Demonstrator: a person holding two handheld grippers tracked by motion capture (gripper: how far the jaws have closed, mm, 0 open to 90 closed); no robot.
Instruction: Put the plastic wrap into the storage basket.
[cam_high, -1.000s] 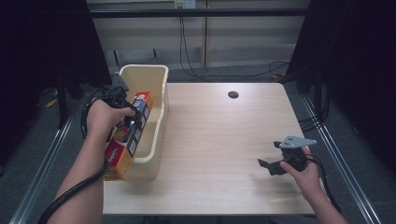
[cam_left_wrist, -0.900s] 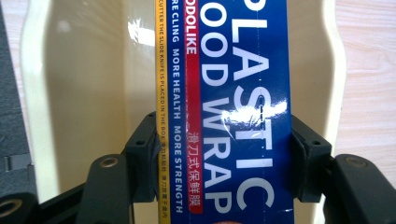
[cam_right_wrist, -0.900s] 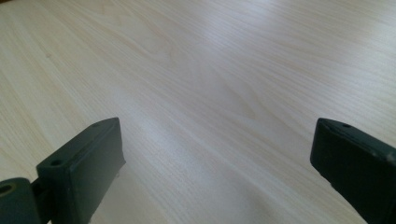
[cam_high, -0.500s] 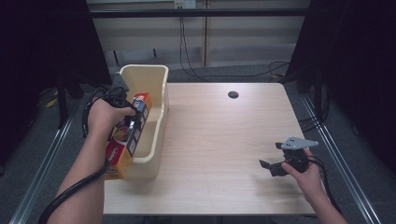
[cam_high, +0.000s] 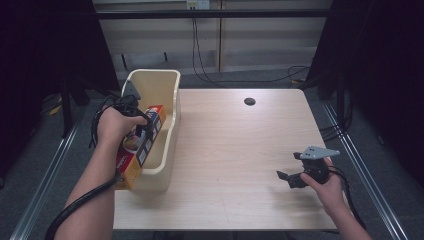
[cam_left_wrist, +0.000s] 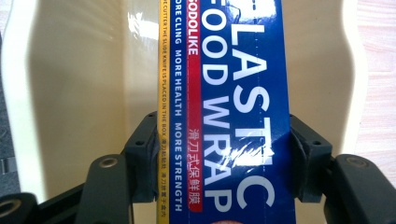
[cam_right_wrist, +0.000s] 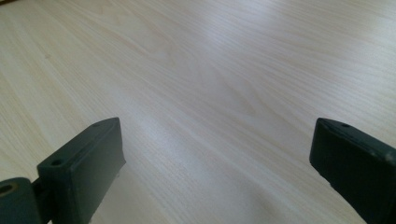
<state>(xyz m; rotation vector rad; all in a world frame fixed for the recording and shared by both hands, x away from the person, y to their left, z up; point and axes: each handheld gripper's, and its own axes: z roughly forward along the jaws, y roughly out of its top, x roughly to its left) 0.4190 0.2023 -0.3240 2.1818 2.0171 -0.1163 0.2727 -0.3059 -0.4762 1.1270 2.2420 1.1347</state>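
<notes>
1. The wooden table carries a cream plastic bin along its left edge.
2. A plastic food wrap box lies lengthwise over the bin — one end pokes past the near rim.
3. The left gripper pinches that box across its width.
4. The right gripper hovers low at the table's near right corner — jaws spread wide.

1 table w/ 1 round hole near its far edge. 1 cream bin, 1 long plastic-wrap box. 2 grippers: left gripper, right gripper; 2 hands, 1 per gripper.
</notes>
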